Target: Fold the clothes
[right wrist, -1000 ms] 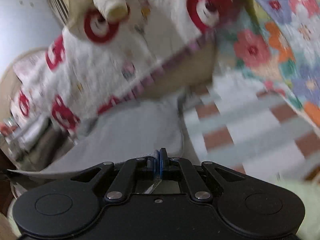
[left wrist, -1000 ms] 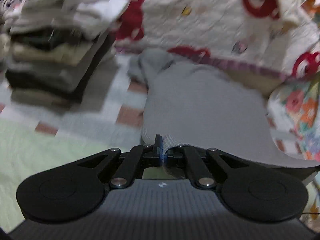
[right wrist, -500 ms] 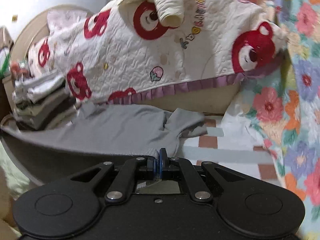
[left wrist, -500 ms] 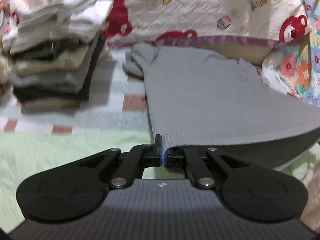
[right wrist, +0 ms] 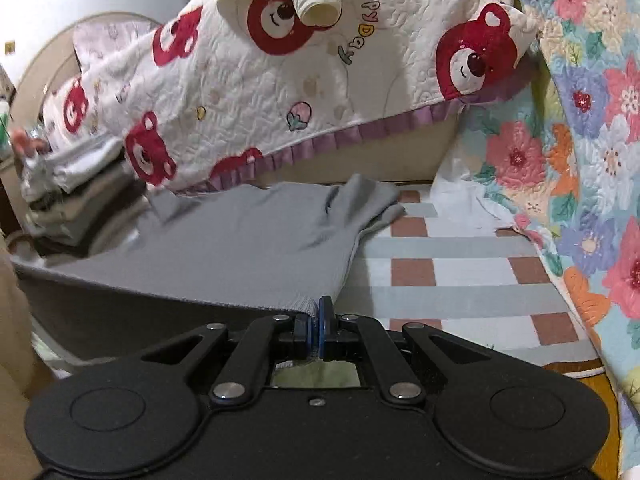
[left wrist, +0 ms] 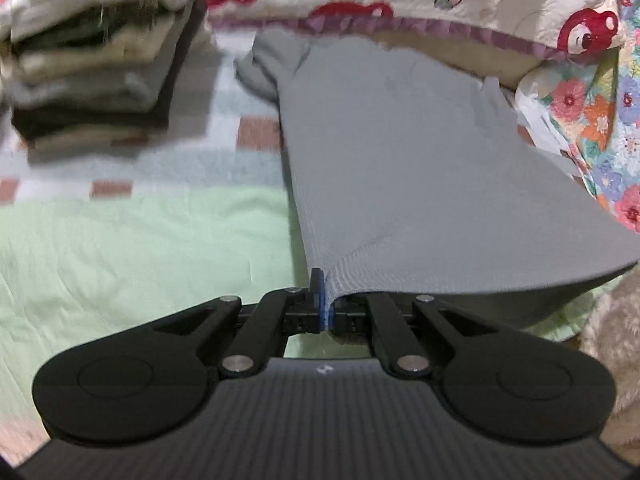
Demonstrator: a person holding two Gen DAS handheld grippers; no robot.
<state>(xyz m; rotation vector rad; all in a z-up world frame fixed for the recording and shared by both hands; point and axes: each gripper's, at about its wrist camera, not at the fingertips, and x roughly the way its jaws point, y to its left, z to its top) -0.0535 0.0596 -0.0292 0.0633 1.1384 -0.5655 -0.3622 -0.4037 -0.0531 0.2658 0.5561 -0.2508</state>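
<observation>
A grey knit top lies stretched out over the bed, its far end with the sleeves near the bear quilt. My left gripper is shut on the near left corner of its hem. My right gripper is shut on the near right corner of the same grey top. The hem hangs taut between the two grippers, lifted a little off the bed.
A stack of folded clothes stands at the left on the checked sheet. A white quilt with red bears rises behind. A floral quilt lies at the right. A pale green cover is at the near left.
Both grippers have pulled the hem toward me and lowered, so the grey top now lies spread and straighter over the bed. Both grips have stayed shut.
</observation>
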